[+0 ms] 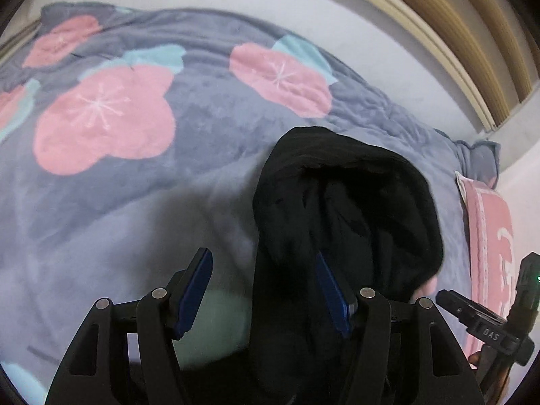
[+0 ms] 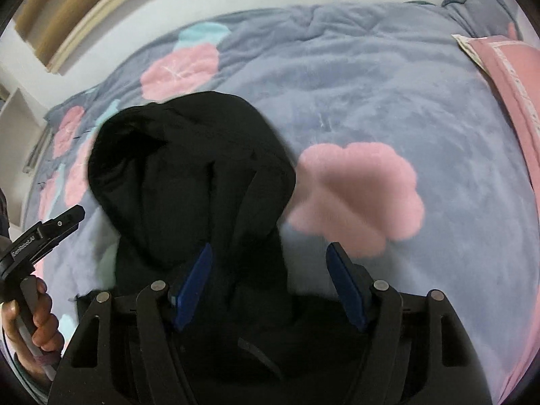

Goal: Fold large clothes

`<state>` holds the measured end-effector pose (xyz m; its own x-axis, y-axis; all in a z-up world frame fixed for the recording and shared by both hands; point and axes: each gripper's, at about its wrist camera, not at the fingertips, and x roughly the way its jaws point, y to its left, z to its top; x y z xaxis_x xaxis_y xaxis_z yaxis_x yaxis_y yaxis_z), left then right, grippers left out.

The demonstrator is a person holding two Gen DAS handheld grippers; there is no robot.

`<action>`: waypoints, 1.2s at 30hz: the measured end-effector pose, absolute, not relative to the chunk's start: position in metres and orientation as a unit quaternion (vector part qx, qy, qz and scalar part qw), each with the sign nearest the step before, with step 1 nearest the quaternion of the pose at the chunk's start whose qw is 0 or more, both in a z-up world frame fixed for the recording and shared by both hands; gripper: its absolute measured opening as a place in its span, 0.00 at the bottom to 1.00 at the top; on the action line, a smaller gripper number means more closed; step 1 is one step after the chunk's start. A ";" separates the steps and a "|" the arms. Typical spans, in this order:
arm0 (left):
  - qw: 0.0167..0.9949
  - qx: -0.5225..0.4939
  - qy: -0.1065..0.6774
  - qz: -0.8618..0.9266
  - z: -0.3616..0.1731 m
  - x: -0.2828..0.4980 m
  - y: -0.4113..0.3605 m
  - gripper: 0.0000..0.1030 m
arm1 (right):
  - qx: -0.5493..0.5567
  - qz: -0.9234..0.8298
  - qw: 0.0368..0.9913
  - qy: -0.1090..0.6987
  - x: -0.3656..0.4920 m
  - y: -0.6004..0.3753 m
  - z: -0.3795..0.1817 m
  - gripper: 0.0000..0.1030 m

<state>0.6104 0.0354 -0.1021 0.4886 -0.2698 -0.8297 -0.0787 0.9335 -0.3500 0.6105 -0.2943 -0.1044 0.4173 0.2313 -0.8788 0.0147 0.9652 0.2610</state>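
A black hooded garment [image 1: 341, 202] lies bunched on the bed, hood upward; it also shows in the right wrist view [image 2: 189, 168]. My left gripper [image 1: 263, 290] is open, its blue pads wide apart, with the black cloth lying between them and over the right pad. My right gripper [image 2: 270, 287] is open too, with the garment's lower part between its pads and against the left pad. Neither pair of pads presses the cloth.
A grey-blue fleece blanket [image 1: 202, 175] with pink flowers covers the bed. A pink pillow [image 1: 492, 236] lies at the right edge. A white wall and a wood-trimmed frame [image 1: 438, 33] stand behind. The other gripper's body [image 2: 44, 236] and a hand show at the left.
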 end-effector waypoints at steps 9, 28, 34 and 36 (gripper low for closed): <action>0.826 -0.203 0.522 -0.061 -0.139 0.660 0.041 0.06 | 0.094 0.020 0.838 0.537 0.666 -0.290 -0.130 0.10; 0.813 -0.142 0.550 -0.125 -0.171 0.611 0.069 0.39 | 0.087 0.046 0.818 0.566 0.664 -0.320 -0.170 0.29; 0.852 -0.118 0.496 -0.120 -0.113 0.568 0.090 0.48 | 0.072 0.064 0.829 0.552 0.612 -0.340 -0.127 0.48; 0.866 -0.130 0.464 -0.135 -0.086 0.566 0.093 0.48 | 0.078 0.068 0.837 0.537 0.606 -0.345 -0.114 0.48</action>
<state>0.5660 0.0929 -0.0864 0.5325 -0.3541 -0.7688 0.1129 0.9299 -0.3501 0.6062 -0.3453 -0.1135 0.4135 0.1974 -0.8889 -0.0296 0.9786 0.2035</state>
